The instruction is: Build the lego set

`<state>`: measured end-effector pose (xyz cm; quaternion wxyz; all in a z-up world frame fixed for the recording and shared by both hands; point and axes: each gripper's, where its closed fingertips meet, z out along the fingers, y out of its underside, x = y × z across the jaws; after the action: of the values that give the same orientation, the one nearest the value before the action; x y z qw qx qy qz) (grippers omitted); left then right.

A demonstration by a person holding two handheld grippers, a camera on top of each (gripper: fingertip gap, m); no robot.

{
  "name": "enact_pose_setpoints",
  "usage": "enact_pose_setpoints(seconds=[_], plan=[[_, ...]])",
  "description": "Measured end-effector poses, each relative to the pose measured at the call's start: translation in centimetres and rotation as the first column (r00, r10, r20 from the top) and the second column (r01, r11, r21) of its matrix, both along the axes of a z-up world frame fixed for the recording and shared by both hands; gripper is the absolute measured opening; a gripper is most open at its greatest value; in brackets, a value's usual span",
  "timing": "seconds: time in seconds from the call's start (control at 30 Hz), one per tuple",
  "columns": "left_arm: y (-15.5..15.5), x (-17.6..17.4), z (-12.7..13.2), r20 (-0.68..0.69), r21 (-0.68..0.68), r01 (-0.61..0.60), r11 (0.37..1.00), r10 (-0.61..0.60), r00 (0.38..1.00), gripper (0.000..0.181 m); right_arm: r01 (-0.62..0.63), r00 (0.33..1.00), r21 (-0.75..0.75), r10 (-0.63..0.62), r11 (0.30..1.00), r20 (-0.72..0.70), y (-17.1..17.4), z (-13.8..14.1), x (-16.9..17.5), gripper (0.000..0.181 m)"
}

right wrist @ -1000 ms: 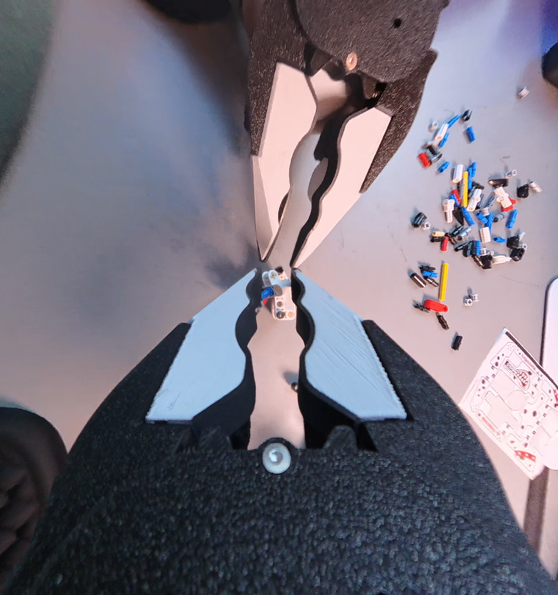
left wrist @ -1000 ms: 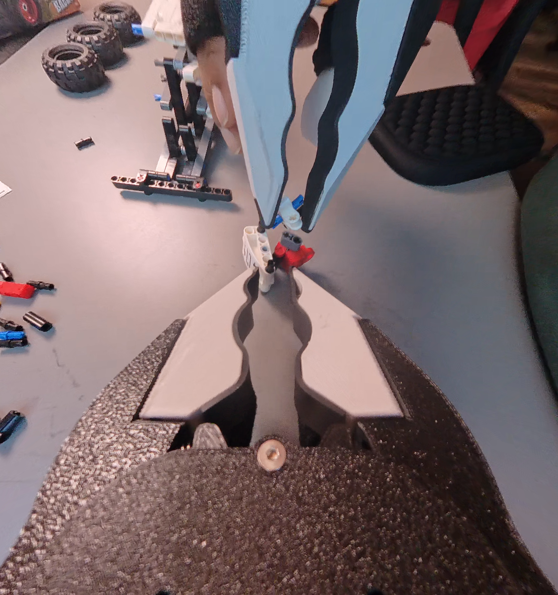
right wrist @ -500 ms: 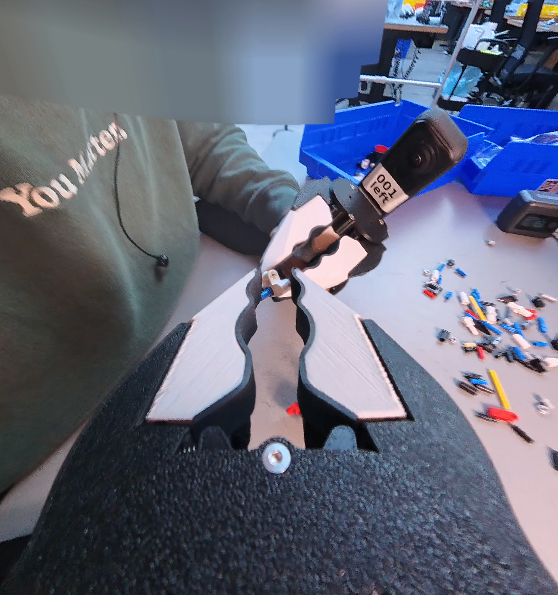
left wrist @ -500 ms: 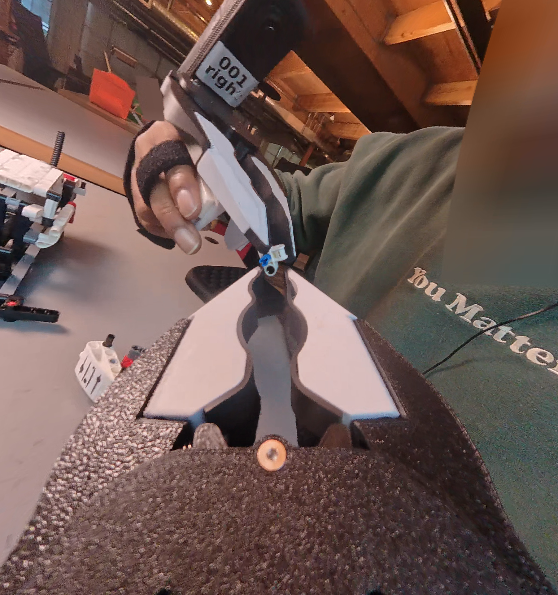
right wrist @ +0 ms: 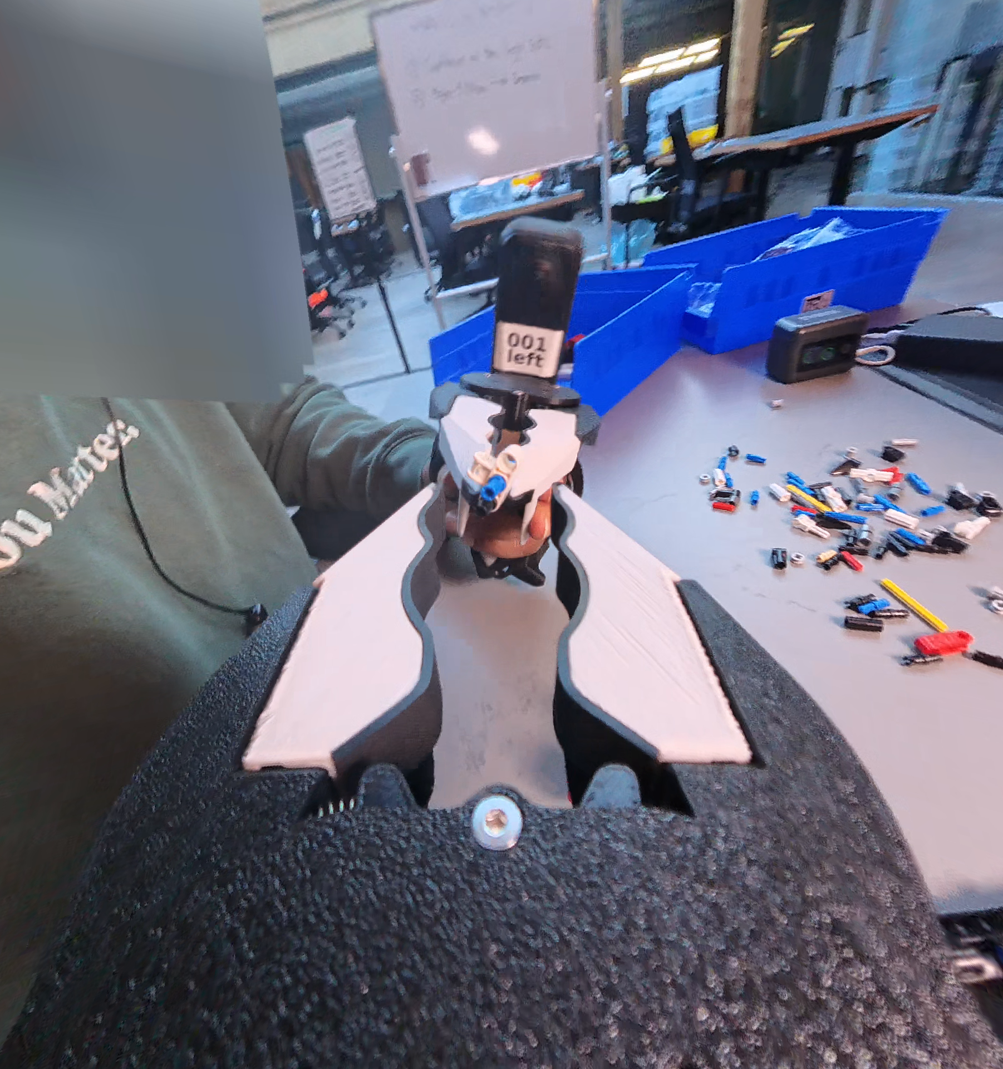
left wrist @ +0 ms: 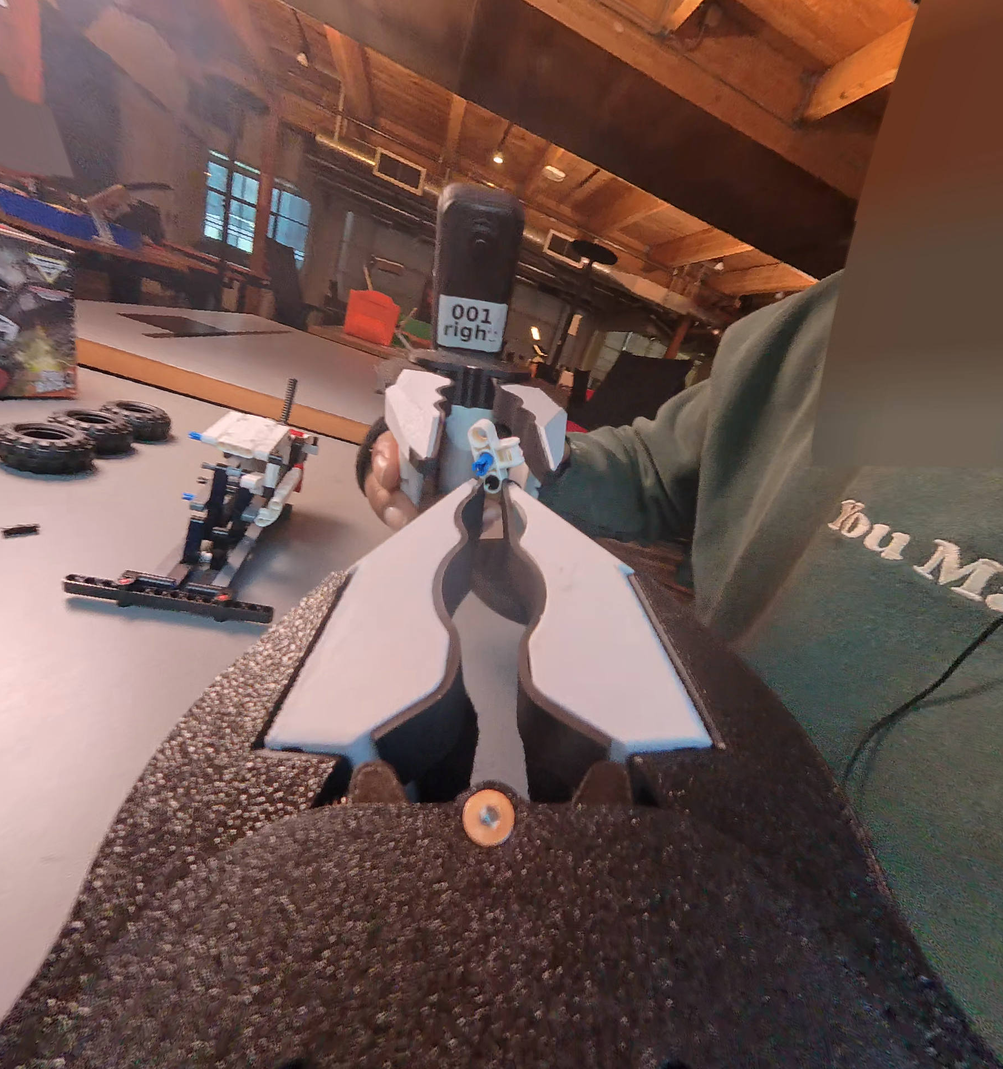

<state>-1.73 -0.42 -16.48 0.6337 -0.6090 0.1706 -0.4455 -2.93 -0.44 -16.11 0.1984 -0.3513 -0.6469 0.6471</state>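
Writing shows in several places, most of it small or blurred. Each gripper's black camera carries a white printed label (left wrist: 472, 327). The person's dark green sweatshirt (left wrist: 921, 723) has pale stitched lettering. A printed picture box (left wrist: 19, 324) stands at 10 o'clock in the left wrist view, and a whiteboard (right wrist: 487, 87) with faint handwriting is at 12 o'clock in the right wrist view.

The left gripper (left wrist: 490, 491) has its fingers drawn almost together. Their tips pinch the small white lego connector with a blue pin (left wrist: 490, 454), held up off the grey table (right wrist: 719, 723). The right gripper (right wrist: 493, 500) faces it with fingers spread wide and grips nothing; the connector sits at 12 o'clock, just beyond its tips.

At 9 o'clock from the left fingers stands the partly built black-and-white lego frame (left wrist: 239, 491), with three black rubber tyres (left wrist: 42, 445) beyond it. Loose small lego pieces (right wrist: 869, 520) are scattered at 3 o'clock in the right view.
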Motion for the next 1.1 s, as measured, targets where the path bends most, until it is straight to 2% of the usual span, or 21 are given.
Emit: enact_pose_setpoints(seconds=[0.1, 0.23, 0.4, 0.47, 0.53, 0.63, 0.7, 0.8, 0.87, 0.93, 1.1], plan=[[0.5, -0.4, -0.3, -0.063, 0.027, -0.078, 0.997, 0.079, 0.995, 0.006, 0.102, 0.994, -0.081, -0.104, 0.991, -0.027, 0.4, 0.5, -0.2, 0.023], [0.9, -0.4, -0.8, -0.130, 0.046, -0.126, 0.991, 0.131, 0.983, 0.005, 0.172, 0.984, -0.050, -0.174, 0.984, -0.028, 0.5, 0.0, -0.4, 0.016], [1.4, -0.5, -1.9, -0.252, 0.047, -0.186, 0.982, 0.191, 0.949, 0.004, 0.156, 0.988, 0.070, -0.156, 0.985, -0.005, 0.9, -0.9, -0.7, 0.014], [1.7, -0.7, -2.9, -0.311, 0.007, -0.199, 0.980, 0.191, 0.931, 0.001, 0.121, 0.992, 0.202, -0.125, 0.972, 0.008, 1.3, -1.9, -0.8, 0.013], [2.5, -1.8, -5.1, -0.405, -0.074, -0.255, 0.964, 0.204, 0.891, 0.013, 0.052, 0.996, 0.386, -0.074, 0.921, 0.043, 2.2, -3.3, -0.6, 0.013], [3.0, -2.7, -9.3, -0.549, -0.222, -0.320, 0.921, 0.153, 0.821, 0.028, -0.103, 0.988, 0.655, 0.004, 0.748, 0.152, 3.9, -6.5, -0.1, 0.014], [3.4, -2.4, -11.0, -0.611, -0.267, -0.336, 0.903, 0.111, 0.784, 0.032, -0.212, 0.970, 0.719, 0.055, 0.661, 0.235, 4.0, -8.1, 0.2, 0.014], [4.0, -2.2, -12.7, -0.692, -0.285, -0.356, 0.890, 0.065, 0.719, 0.031, -0.312, 0.947, 0.782, 0.105, 0.540, 0.305, 3.8, -9.6, 0.1, 0.014], [4.1, -2.1, -13.5, -0.704, -0.320, -0.350, 0.880, 0.026, 0.709, 0.029, -0.365, 0.928, 0.802, 0.117, 0.473, 0.353, 3.9, -10.7, 0.0, 0.013], [4.0, -1.9, -13.5, -0.696, -0.329, -0.330, 0.885, 0.009, 0.718, 0.026, -0.390, 0.919, 0.813, 0.121, 0.433, 0.376, 4.0, -11.3, -0.2, 0.014], [4.0, -1.5, -13.8, -0.702, -0.343, -0.299, 0.890, -0.031, 0.712, 0.010, -0.440, 0.895, 0.789, 0.132, 0.430, 0.427, 3.9, -11.8, -0.2, 0.013]])
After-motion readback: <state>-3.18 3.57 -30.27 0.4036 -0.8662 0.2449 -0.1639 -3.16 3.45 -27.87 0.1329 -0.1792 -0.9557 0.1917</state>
